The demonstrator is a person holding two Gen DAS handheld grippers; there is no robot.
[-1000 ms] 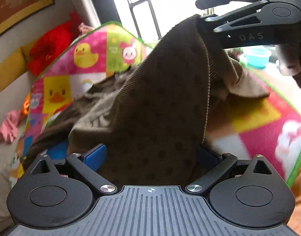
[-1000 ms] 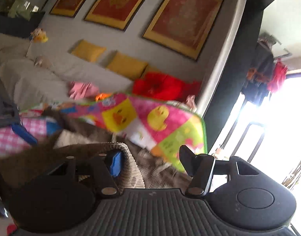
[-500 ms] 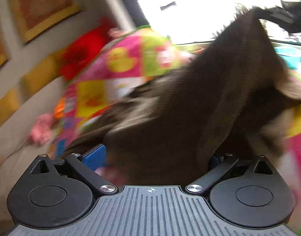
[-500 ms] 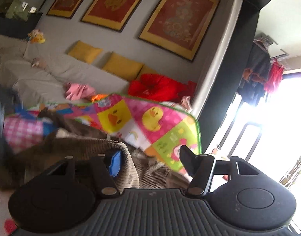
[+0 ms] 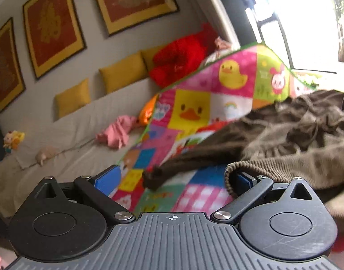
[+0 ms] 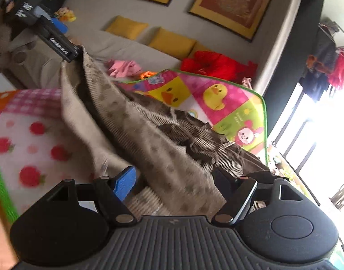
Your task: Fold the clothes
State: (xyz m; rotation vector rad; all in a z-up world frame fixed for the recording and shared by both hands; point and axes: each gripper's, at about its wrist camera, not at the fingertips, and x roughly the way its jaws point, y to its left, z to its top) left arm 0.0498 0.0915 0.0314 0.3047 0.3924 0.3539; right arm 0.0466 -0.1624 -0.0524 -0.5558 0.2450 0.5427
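A brown ribbed garment with faint dots [image 5: 295,135] lies crumpled on the colourful play mat [image 5: 190,110]. My left gripper [image 5: 176,180] stands open. The ribbed hem [image 5: 232,168] hangs over its right finger, and one dark sleeve end [image 5: 154,177] lies in the gap without touching the pads. In the right wrist view the left gripper [image 6: 61,40] is up at the left, with the garment [image 6: 131,121] stretched down from it. My right gripper [image 6: 175,180] has its jaws opening. The cloth runs loosely between them, and the blue pad [image 6: 124,184] is clear of it.
A grey sofa [image 5: 59,139] runs along the wall with yellow cushions [image 5: 122,72], a red plush [image 5: 178,58], a pink garment [image 5: 115,132] and small toys. Framed pictures hang above. A bright window [image 6: 318,123] is on the right, beyond the mat's green edge.
The left gripper has swung left, and the cloth has slipped out from between its fingers onto the right finger only. The right gripper has sunk toward the mat and its jaws have widened.
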